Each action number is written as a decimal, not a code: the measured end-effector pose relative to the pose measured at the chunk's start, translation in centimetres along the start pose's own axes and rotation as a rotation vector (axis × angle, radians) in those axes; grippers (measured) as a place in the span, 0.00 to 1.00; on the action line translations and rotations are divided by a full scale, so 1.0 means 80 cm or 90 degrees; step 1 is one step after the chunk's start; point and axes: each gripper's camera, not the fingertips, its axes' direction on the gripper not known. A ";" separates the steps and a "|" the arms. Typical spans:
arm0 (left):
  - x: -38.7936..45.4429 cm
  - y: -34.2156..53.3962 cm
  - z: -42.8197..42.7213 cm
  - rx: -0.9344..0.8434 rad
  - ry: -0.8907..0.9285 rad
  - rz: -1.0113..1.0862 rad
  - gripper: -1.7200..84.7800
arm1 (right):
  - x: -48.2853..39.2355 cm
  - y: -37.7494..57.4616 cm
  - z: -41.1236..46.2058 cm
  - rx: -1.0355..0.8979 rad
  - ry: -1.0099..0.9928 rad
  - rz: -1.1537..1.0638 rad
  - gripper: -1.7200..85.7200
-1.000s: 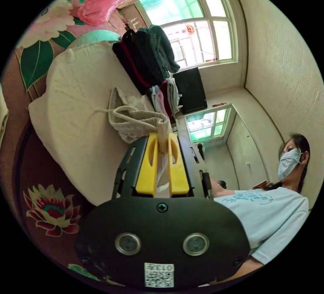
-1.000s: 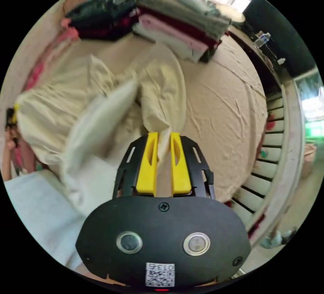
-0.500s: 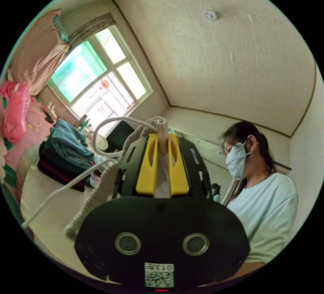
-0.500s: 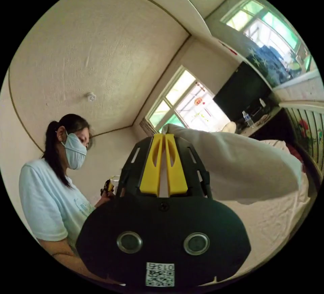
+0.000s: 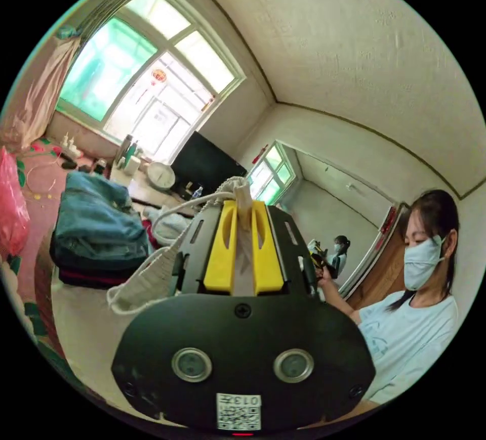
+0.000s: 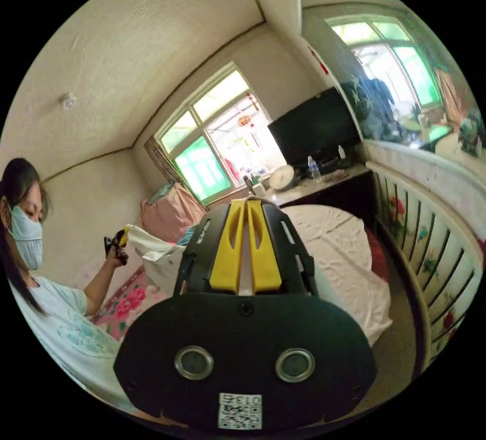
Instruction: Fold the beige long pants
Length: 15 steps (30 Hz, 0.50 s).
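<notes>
I'm pinching the beige ribbed-waist cloth pants (image 5: 152, 278) in my left gripper (image 5: 243, 207); my right gripper (image 6: 246, 203) is pressing together on their cloth.

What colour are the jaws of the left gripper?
Yellow, on the left gripper; clearest in the left gripper view.

Daylight from the window (image 5: 147, 81), panes blown out white and green-tinted in both views. Same window (image 6: 217, 126) glares in right gripper view. Ceiling (image 5: 379, 45) and walls softly lit, room moderately bright. Black gripper housing (image 5: 243, 354) underexposed, in shade. Strong fisheye curve; black vignette ring around both frames. Edges slightly soft, centre sharp, no motion blur.
</notes>
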 end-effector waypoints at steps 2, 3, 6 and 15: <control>0.047 -0.041 0.000 0.049 0.015 0.112 0.08 | -0.040 -0.033 -0.009 0.048 0.044 -0.110 0.02; 0.079 -0.059 -0.008 0.078 0.017 0.175 0.08 | -0.059 -0.045 -0.022 0.078 0.068 -0.157 0.02; 0.116 -0.066 -0.036 0.113 0.017 0.225 0.08 | -0.057 -0.036 -0.054 0.130 0.050 -0.168 0.02; -0.053 0.115 -0.053 -0.052 -0.056 -0.130 0.08 | 0.074 0.192 0.020 -0.080 0.023 0.112 0.02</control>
